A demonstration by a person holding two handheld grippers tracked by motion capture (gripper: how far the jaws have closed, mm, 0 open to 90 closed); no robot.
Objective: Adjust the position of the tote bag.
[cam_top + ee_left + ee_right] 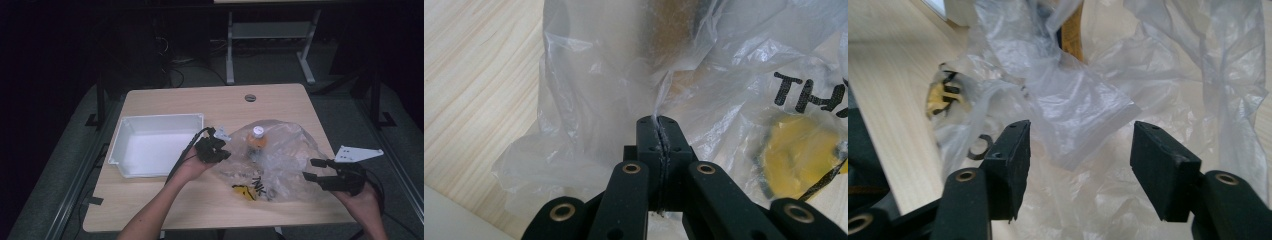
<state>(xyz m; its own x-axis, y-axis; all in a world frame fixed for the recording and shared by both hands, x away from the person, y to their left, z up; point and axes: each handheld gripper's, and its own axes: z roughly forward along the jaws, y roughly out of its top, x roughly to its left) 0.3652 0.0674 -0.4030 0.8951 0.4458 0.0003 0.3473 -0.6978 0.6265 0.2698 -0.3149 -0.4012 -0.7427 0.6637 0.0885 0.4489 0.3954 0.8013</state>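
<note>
**Left tool pinches the bag while the right tool stands open beside it**

The right tool [1075,167], nearest the person at the table's near right corner, has its jaws well apart with nothing clamped; a loose flap of the plastic bag [1083,110] lies between and just beyond them, untouched by either pad. The left tool [658,132] is closed tight on a fold of the same film, which runs up out of the seam between its jaws.

The bag lies crumpled on the wooden table [160,200], between the two tools and right of the white tray [131,131]. It is thin, clear and heavily creased, with black lettering and a yellow mark on its near side. Through the film an orange bottle [257,137] with a white cap shows toward the far part of the bag.

Risks, as I judge them: the film is slippery and thin, so a hard pull from the left tool could tear it or let the fold slide out. If the right tool closes on a single loose layer instead of the mouth's edge, the bag may only bunch up. A sharp tug could also roll the bottle and drag the bag across the table.
</note>
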